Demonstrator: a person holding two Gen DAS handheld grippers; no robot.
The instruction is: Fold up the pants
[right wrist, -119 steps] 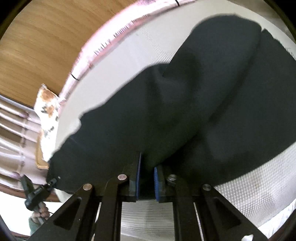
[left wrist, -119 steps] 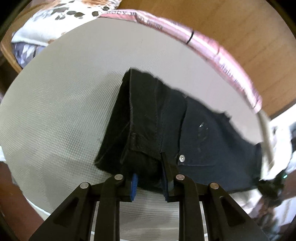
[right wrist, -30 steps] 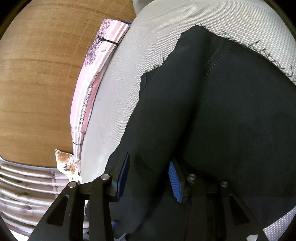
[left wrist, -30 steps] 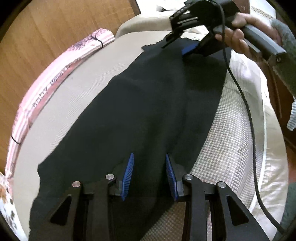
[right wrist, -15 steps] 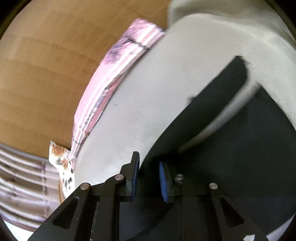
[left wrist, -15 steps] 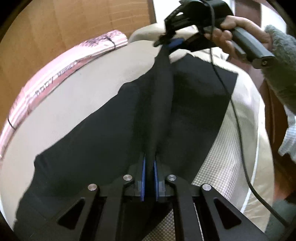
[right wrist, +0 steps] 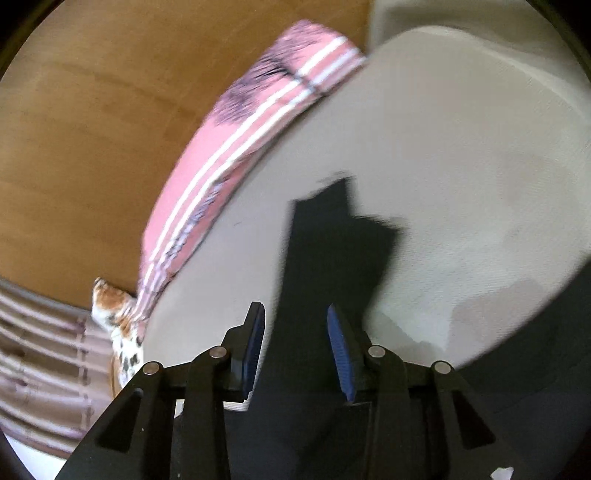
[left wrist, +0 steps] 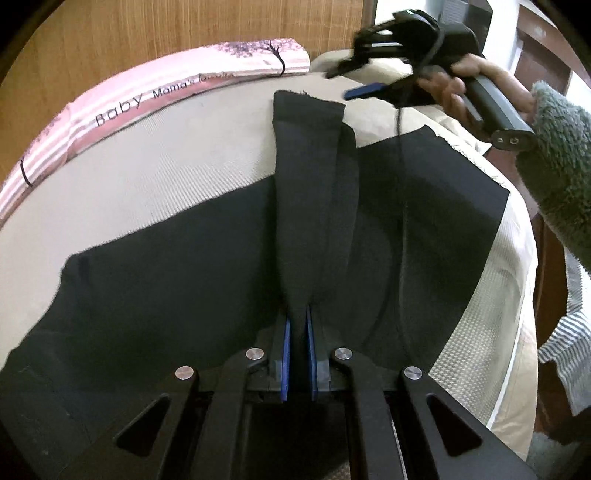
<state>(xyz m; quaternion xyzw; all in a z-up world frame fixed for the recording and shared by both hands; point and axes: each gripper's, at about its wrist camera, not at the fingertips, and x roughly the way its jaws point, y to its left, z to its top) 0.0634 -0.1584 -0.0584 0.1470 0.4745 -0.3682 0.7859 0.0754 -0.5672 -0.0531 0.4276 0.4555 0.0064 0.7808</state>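
Black pants (left wrist: 177, 266) lie spread on a beige bed (left wrist: 155, 166). My left gripper (left wrist: 297, 321) is shut on a fold of the pants, and one leg (left wrist: 314, 162) stretches away from it to its hem near the bed's far edge. My right gripper (left wrist: 354, 79) is open and hovers just above that hem in the left wrist view. In the blurred right wrist view the right gripper (right wrist: 295, 332) stands open with the black leg end (right wrist: 332, 251) between and beyond its blue pads (right wrist: 255, 339), not gripped.
A pink striped pillow (left wrist: 147, 96) runs along the bed's far edge against a wooden headboard (left wrist: 147, 33). A spotted cushion (right wrist: 118, 332) lies at the bed's left end. A striped cloth (left wrist: 565, 343) hangs at the right. A cable (left wrist: 400, 206) trails from the right gripper across the pants.
My left gripper closed on the pants fold. My right gripper lifted the leg end, carried it toward the far edge, then opened and let it go.
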